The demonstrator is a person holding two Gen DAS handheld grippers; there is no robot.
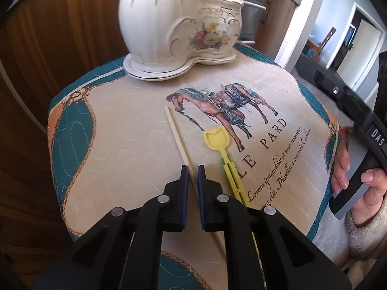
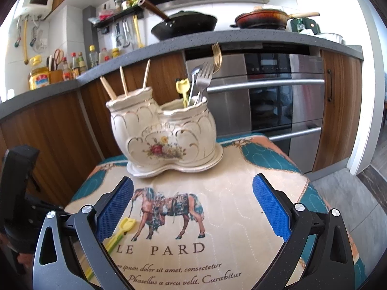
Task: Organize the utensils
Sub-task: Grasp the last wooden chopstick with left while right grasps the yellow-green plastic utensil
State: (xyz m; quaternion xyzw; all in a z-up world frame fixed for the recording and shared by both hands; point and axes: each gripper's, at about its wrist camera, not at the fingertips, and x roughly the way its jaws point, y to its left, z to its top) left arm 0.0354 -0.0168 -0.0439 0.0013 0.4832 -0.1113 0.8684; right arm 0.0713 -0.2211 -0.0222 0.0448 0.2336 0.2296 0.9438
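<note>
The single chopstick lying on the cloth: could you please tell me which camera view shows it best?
The left wrist view: the chopstick runs from beside the printed horse down between the left gripper's fingers. In the right wrist view it does not show; only the yellow fork appears there.
</note>
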